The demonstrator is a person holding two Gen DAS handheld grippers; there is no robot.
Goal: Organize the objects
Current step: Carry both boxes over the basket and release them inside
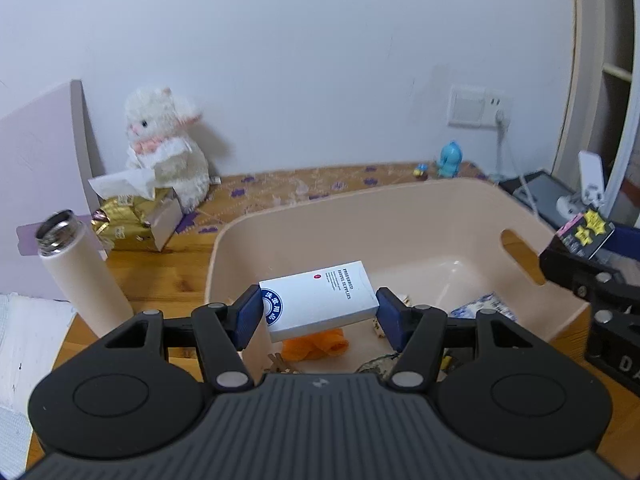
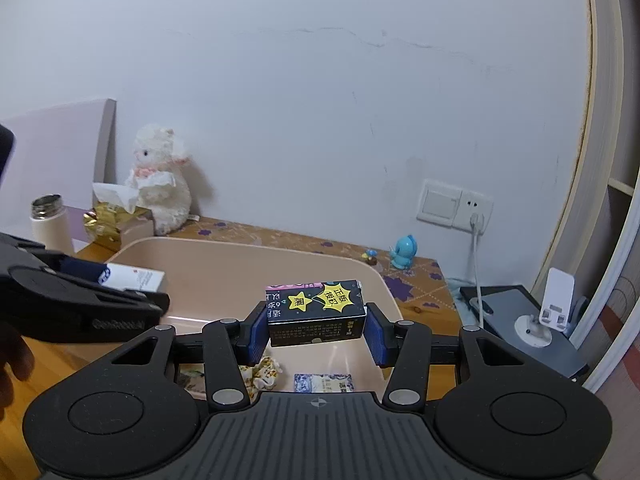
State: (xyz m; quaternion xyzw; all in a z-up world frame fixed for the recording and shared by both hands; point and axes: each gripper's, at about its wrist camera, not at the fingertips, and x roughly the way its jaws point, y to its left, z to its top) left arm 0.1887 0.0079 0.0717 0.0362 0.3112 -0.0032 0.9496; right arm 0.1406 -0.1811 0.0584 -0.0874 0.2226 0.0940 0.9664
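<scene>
My left gripper (image 1: pixel 318 314) is shut on a white box (image 1: pixel 320 300) with a blue round logo, held above the near left part of a pale pink bin (image 1: pixel 440 204). My right gripper (image 2: pixel 316 330) is shut on a black box (image 2: pixel 316 308) with yellow star stickers, over the same bin (image 2: pixel 240 252). In the left wrist view the black box (image 1: pixel 584 232) shows at the right edge. The white box (image 2: pixel 132 278) appears at the left in the right wrist view. Inside the bin lie an orange cloth (image 1: pixel 316 346), a blue-and-white packet (image 2: pixel 324 382) and a crumpled floral wrapper (image 2: pixel 264 372).
The bin stands on a wooden desk (image 1: pixel 160 276). A cream flask (image 1: pixel 80 276), a gold tissue box (image 1: pixel 136 220) and a white plush toy (image 1: pixel 164 144) sit at the left. A blue figurine (image 2: pixel 404 252), a wall socket (image 2: pixel 456 204), a tablet (image 2: pixel 520 328) and a phone stand (image 2: pixel 556 304) are at the right.
</scene>
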